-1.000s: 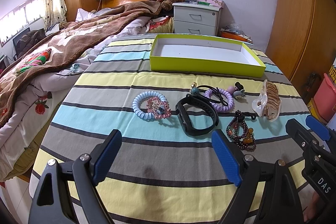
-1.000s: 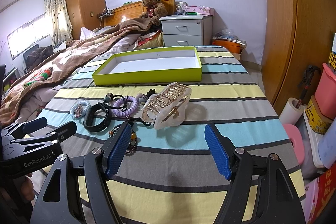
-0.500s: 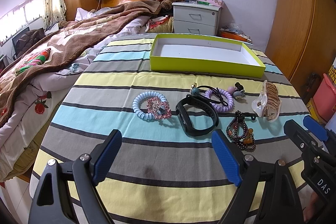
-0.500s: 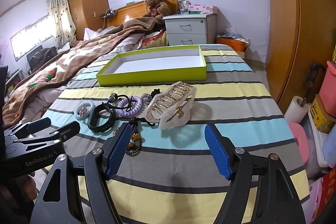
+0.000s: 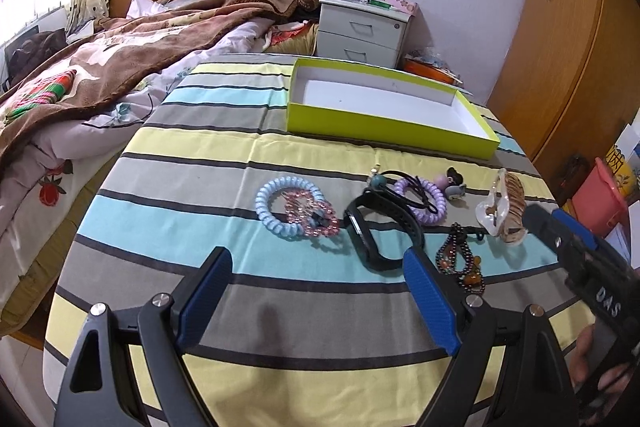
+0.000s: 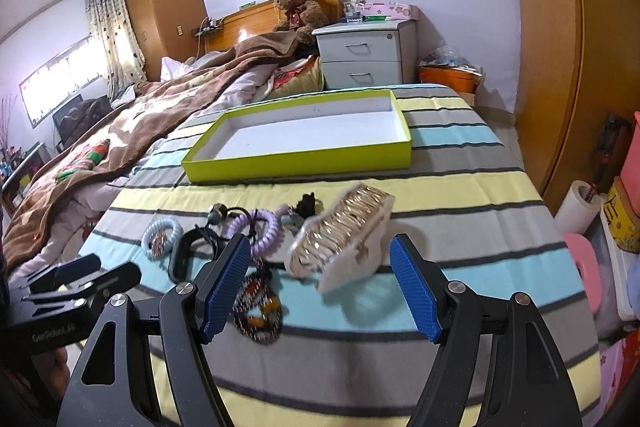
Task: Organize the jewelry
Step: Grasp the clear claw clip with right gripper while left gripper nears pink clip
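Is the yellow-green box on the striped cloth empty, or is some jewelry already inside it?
Empty. The yellow-green box shows only its bare white floor in both views. All the jewelry, such as the hair claw clip, lies outside on the striped cloth.

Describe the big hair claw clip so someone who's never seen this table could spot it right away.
Start at the lime-green tray on the striped tablecloth, then come toward the row of accessories in front of it. The hair claw clip lies at the row's right end: bulky, translucent white with gold teeth, unlike the coils and beads beside it.
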Available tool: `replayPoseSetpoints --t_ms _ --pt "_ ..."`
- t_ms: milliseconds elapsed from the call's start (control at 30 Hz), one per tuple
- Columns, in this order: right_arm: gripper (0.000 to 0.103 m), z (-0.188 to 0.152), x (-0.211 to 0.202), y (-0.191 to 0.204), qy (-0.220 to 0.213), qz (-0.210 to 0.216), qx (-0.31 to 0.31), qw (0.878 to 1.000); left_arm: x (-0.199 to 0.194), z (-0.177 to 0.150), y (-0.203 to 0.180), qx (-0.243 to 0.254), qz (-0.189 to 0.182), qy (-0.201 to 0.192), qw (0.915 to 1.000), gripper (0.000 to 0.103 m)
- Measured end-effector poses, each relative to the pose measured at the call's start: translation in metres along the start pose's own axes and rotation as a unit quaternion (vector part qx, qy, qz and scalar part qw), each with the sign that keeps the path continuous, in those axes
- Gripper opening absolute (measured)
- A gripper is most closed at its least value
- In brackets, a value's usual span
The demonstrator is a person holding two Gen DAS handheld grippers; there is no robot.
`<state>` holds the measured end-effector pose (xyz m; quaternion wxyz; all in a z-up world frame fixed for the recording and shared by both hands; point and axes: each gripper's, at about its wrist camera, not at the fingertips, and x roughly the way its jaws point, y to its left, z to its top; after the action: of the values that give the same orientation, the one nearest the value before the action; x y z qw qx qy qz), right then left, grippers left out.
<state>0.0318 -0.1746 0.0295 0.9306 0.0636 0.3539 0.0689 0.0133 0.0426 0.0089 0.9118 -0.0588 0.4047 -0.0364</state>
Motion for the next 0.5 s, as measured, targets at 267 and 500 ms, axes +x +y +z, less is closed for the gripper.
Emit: replayPoseSetpoints --t_ms 267,500 --pt "0.072 0.01 0.03 0.002 0.019 -0.024 0.006 1.0 0.01 0.001 0.018 -0.03 -0.008 0.024 0.9992 0.089" --pt "0.072 0.011 0.044 0.0 0.03 -0.063 0.001 0.998 0.019 0.001 0.027 -0.046 -0.017 0.049 0.9976 0.089"
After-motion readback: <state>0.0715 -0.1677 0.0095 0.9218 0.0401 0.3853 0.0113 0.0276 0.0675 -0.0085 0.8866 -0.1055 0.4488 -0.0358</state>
